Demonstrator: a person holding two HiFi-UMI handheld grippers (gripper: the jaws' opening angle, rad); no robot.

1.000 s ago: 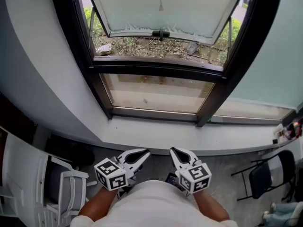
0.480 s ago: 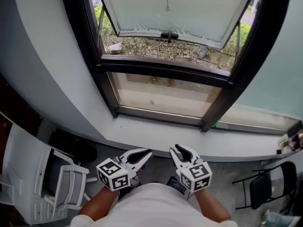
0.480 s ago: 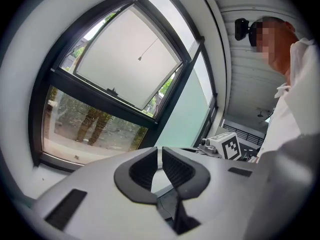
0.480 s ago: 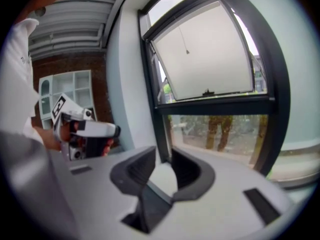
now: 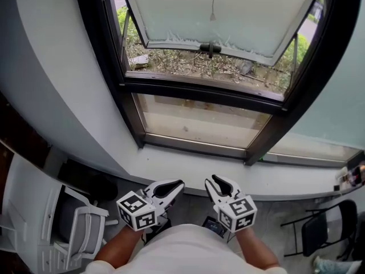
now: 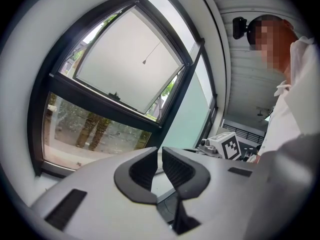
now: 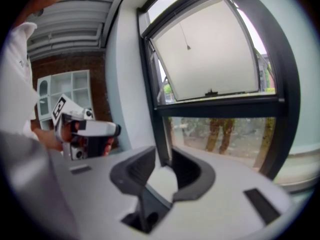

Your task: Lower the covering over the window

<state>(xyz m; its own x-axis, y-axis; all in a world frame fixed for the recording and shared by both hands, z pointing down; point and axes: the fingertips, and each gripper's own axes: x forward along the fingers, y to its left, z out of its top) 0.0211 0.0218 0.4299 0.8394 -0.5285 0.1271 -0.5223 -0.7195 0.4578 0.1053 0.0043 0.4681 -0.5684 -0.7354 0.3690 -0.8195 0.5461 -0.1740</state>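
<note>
A black-framed window [image 5: 199,90] fills the wall ahead. Its frosted upper pane [image 5: 228,10] tilts outward and has a black handle [image 5: 210,48] at its lower edge. In front of that pane a thin cord with a small pull [image 5: 213,16] hangs down from above the picture; the pull [image 6: 144,62] also shows in the left gripper view and the pull [image 7: 188,47] in the right gripper view. My left gripper [image 5: 177,186] is held close to my body, shut and empty. Beside it my right gripper [image 5: 214,182] has just been opening its jaws, with nothing between them. Both point at the window, well short of the cord.
A white sill [image 5: 228,170] runs under the window, with small items [image 5: 353,176] at its right end. A white chair [image 5: 74,221] stands at lower left, a black folding chair [image 5: 336,221] at lower right. White shelves [image 7: 65,89] stand against a brick wall.
The right gripper's jaws have parted from shut. The window has slid lower and grown nearer in the head view, and both grippers have edged toward it. The left jaws stay shut.
</note>
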